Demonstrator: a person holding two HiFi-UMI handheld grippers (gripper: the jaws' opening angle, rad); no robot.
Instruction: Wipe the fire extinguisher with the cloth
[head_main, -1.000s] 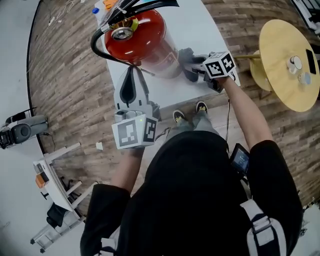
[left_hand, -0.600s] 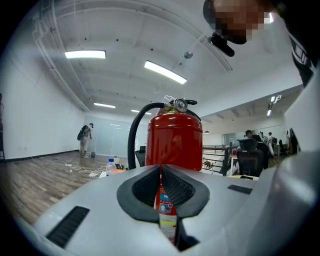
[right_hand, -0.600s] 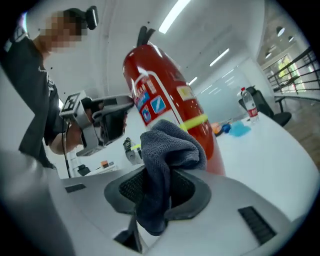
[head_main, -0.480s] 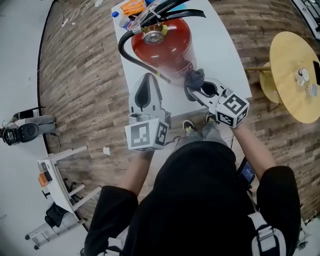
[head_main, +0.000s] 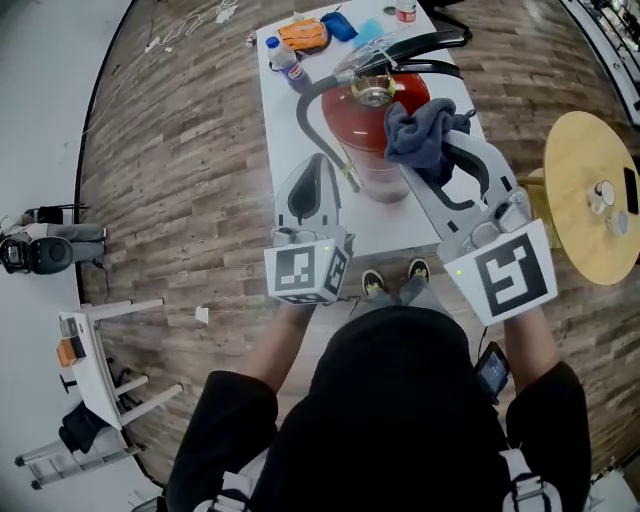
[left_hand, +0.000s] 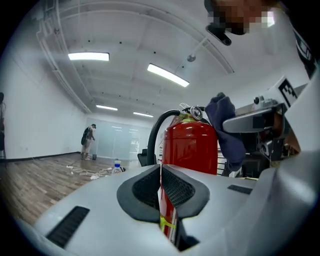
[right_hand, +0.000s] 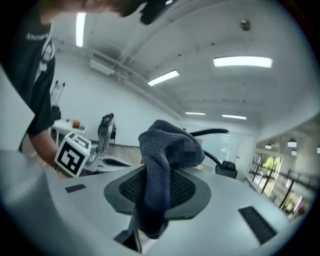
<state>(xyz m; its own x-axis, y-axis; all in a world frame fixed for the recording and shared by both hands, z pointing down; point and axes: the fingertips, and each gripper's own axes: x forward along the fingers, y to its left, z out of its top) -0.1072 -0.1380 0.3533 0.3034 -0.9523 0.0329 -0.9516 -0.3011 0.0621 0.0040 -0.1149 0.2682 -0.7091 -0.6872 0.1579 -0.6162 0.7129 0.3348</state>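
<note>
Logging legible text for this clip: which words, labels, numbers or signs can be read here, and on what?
Nothing here reads clearly.
On the red fire extinguisher cylinder: markings on its side, too blurred to read.
On the clear plastic bottle with blue cap: label too small.
On the left black-and-white marker cube and the right marker cube: square patterns only, no letters.
On the person's dark sleeve: white print, too blurred.
</note>
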